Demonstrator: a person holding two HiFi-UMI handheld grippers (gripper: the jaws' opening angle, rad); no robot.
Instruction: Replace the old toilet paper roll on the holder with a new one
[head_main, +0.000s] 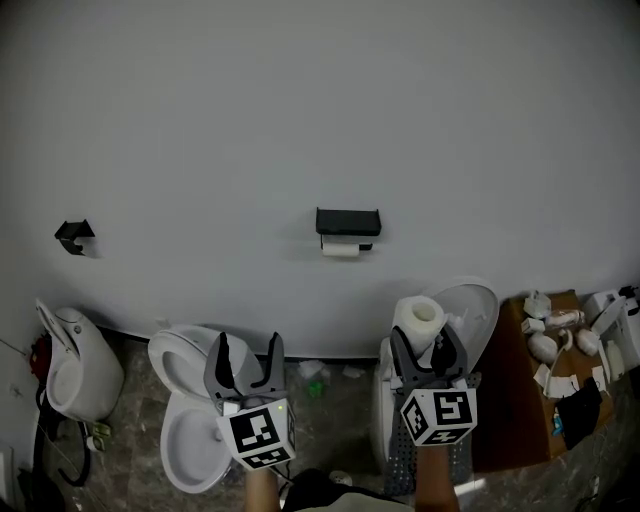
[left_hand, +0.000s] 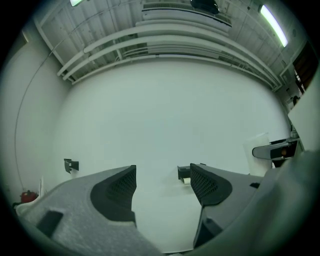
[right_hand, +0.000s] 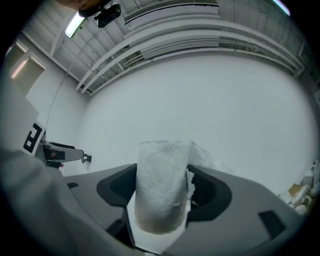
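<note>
A black toilet paper holder (head_main: 348, 222) is fixed on the white wall, with a thin, nearly used-up roll (head_main: 341, 248) hanging under it. My right gripper (head_main: 428, 350) is shut on a full white toilet paper roll (head_main: 418, 320), held upright well short of the wall; in the right gripper view the roll (right_hand: 162, 187) fills the gap between the jaws. My left gripper (head_main: 246, 362) stands open and empty, pointing at the wall. In the left gripper view the holder (left_hand: 184, 173) peeks out beside the right jaw of that gripper (left_hand: 162, 185).
A small black bracket (head_main: 74, 236) sits on the wall at the left. Below stand a white toilet (head_main: 190, 420), a white urinal-like fixture (head_main: 75, 365) and another toilet (head_main: 470, 310). A brown box (head_main: 560, 370) with several white parts lies at the right.
</note>
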